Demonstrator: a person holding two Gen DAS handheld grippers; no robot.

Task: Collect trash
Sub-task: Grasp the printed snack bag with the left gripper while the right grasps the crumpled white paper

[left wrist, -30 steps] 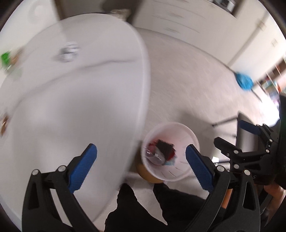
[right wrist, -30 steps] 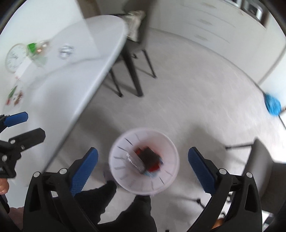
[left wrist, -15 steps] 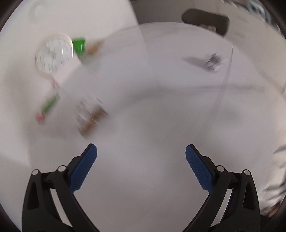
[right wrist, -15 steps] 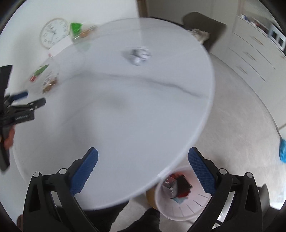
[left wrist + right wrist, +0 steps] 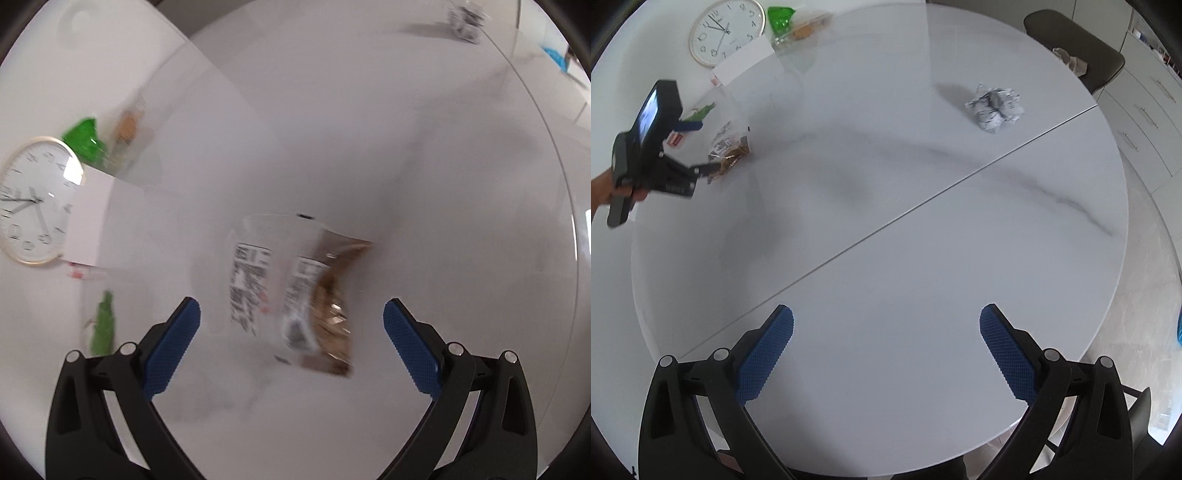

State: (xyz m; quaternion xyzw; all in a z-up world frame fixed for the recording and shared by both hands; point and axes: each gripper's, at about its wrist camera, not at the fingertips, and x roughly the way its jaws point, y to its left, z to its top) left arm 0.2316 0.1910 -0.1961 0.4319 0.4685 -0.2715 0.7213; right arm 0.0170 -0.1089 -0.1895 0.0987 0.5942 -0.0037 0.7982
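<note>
A clear snack bag (image 5: 299, 291) with brown bits and a white label lies on the round white table (image 5: 369, 129). My left gripper (image 5: 291, 328) is open and empty, its jaws on either side of the bag just above it; it also shows in the right wrist view (image 5: 698, 147) beside the bag (image 5: 729, 151). A crumpled paper ball (image 5: 993, 105) lies at the table's far right; it is blurred in the left wrist view (image 5: 465, 18). My right gripper (image 5: 886, 336) is open and empty above the table's near part.
A wall clock (image 5: 726, 31) leans at the table's far left, also in the left wrist view (image 5: 35, 201), with a white card (image 5: 742, 61) and a green wrapper (image 5: 779, 18) beside it. A small green wrapper (image 5: 103, 325) lies near the bag. A dark chair (image 5: 1075, 48) stands behind.
Both grippers swung from over the floor bin up over the table. My left gripper moved down to the snack bag, which now lies between its open jaws.
</note>
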